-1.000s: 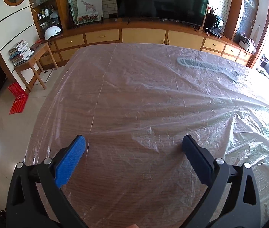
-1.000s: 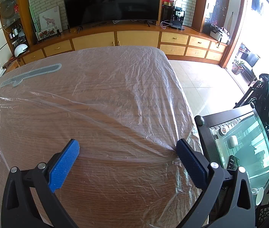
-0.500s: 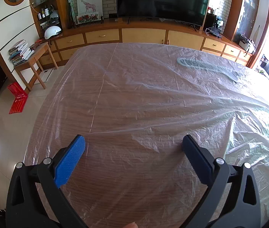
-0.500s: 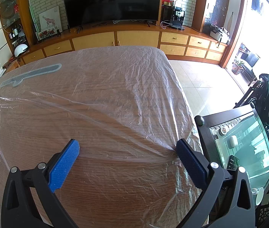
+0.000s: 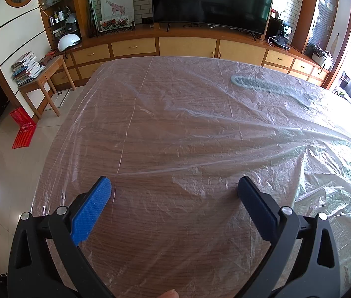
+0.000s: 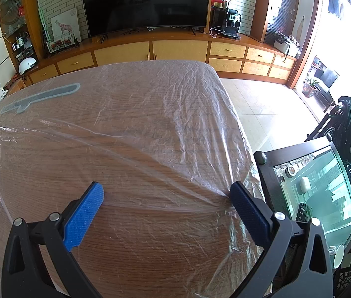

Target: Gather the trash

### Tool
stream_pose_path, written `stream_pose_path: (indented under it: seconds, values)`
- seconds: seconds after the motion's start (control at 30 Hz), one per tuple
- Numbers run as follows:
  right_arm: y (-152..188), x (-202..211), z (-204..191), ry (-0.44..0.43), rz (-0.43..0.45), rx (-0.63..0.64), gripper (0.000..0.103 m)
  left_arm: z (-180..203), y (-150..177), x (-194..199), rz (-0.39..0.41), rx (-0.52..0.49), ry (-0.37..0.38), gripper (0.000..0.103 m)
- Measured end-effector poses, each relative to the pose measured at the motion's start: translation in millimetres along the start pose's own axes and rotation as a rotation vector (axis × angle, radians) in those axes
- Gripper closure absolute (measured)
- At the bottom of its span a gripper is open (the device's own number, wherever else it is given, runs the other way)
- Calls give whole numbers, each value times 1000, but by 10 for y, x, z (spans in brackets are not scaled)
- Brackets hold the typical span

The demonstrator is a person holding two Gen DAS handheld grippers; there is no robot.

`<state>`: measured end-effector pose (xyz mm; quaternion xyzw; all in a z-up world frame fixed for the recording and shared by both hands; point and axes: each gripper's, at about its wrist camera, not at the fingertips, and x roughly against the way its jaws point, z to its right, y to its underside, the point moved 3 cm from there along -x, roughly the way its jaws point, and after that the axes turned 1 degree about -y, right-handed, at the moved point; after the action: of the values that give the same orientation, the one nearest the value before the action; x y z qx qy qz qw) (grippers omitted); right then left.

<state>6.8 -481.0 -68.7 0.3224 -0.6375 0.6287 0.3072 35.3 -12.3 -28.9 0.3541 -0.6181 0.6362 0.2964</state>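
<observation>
A wooden table (image 5: 150, 248) is covered by a crumpled clear plastic sheet (image 5: 200, 129); it also shows in the right wrist view (image 6: 138, 129). A grey-blue folded strip of the sheet (image 5: 257, 84) lies at the far side, and shows in the right wrist view (image 6: 41, 96). My left gripper (image 5: 174, 188) is open and empty, low over the near part of the table. My right gripper (image 6: 166, 195) is open and empty over the table's near right corner, its right pad (image 6: 247, 211) against a fold of the sheet.
A dark glass-topped side table (image 6: 324, 186) with small items stands right of the table. A long wooden cabinet (image 5: 187, 47) with a TV (image 5: 210, 0) runs along the far wall. A small desk with books (image 5: 39, 74) and a red bag (image 5: 22, 131) stand at left.
</observation>
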Motion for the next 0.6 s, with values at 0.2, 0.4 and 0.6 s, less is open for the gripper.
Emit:
stream_pose_path:
  seconds: [0.2,0.4,0.6]
  values:
    - [3,1,3,0,0,0,4,2,-2,0,0,0,0,1]
    - [2,1,2,0,0,0,4,-16,9,3,0,3,-2,1]
    - [1,1,2,0,0,0,4,-21,1,3,0,2,-2,1]
